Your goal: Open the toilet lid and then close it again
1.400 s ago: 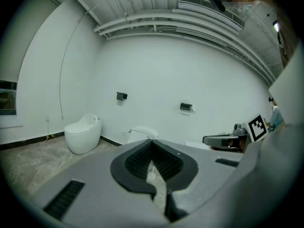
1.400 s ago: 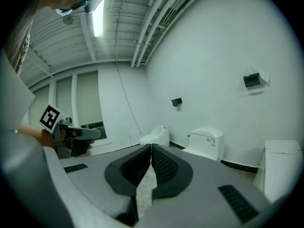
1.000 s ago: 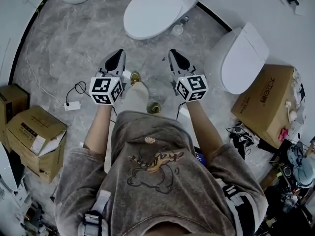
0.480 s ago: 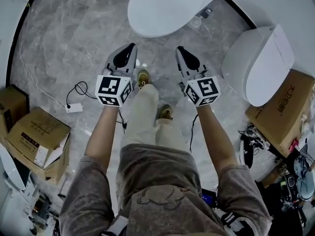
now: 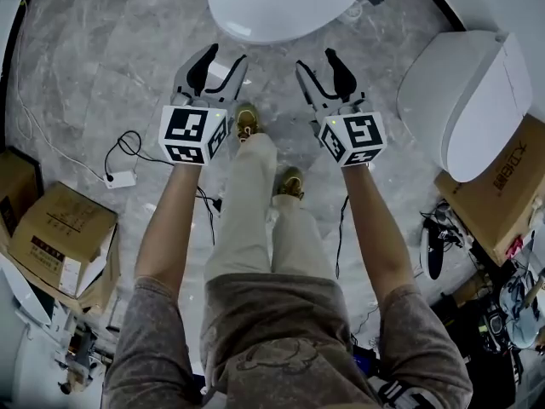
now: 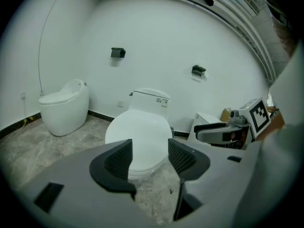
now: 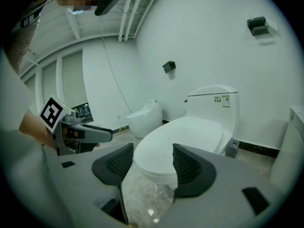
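Floor: grey marbled tile (image 5: 94, 75) in a white-walled room holding several toilets; a person stands on it, facing the middle toilet.
Cardboard boxes: stacked at the far left (image 5: 64, 228), well apart from the work.
Left gripper: its jaws (image 5: 223, 58) have just been opening and now stand spread, with nothing between them. Its own view frames the lid beyond the pads, not touching.
Toilet lid: it lies flat and closed (image 5: 281, 2) on the middle toilet, just ahead of both grippers. It fills more of the top of the head view than a second ago.
Right gripper: its jaws (image 5: 317, 60) have also just been opening and are spread wide and empty. The lid's front edge shows past the pads but is out of reach.
Neighbouring toilet: at the right (image 5: 464, 92), lid down, untouched.
Change: a second ago both grippers were pressed together and farther from the lid. Now they are spread and near its front edge.
Meaning: this looks like the end of the approach, and lifting has not begun. The next move probably calls for getting a jaw under the lid's front lip.
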### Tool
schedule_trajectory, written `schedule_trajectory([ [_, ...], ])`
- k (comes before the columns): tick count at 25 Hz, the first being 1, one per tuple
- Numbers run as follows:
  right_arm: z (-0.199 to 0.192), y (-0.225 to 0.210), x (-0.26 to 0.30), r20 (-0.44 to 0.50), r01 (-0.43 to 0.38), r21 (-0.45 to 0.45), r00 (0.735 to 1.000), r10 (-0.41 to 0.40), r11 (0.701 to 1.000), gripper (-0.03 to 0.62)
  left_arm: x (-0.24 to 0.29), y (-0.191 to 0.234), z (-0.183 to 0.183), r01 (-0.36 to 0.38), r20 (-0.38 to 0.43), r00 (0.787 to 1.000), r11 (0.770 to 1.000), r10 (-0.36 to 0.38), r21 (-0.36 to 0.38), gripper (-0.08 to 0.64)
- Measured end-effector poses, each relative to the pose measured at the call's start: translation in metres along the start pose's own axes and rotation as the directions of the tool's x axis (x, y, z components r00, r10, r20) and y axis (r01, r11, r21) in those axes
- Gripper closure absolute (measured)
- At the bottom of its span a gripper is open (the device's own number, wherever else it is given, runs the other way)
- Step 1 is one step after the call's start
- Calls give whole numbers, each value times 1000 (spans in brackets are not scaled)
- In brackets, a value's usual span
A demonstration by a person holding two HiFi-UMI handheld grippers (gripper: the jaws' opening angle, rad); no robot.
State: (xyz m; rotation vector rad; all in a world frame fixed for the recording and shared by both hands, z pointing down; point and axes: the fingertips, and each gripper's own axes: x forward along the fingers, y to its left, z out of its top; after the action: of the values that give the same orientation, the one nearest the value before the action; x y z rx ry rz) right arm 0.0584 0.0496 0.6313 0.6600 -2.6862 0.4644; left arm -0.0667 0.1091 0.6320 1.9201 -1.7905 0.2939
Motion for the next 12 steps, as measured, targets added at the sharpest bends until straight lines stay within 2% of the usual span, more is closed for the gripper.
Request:
schedule_trajectory([
  [2, -9, -4, 8, -14, 11, -24, 1000, -11, 1000, 309, 9, 6, -9, -12, -20, 1000, 1000, 12, 26, 280],
  [4, -17, -7, 18, -26, 11, -42, 1000, -12, 999, 298, 19, 11, -19, -22, -39, 999, 998, 24, 53, 245],
  [12, -72, -20, 67, -147, 28, -127, 988, -46, 992, 295, 62, 31, -62, -23, -96, 995, 996, 31, 81, 216],
])
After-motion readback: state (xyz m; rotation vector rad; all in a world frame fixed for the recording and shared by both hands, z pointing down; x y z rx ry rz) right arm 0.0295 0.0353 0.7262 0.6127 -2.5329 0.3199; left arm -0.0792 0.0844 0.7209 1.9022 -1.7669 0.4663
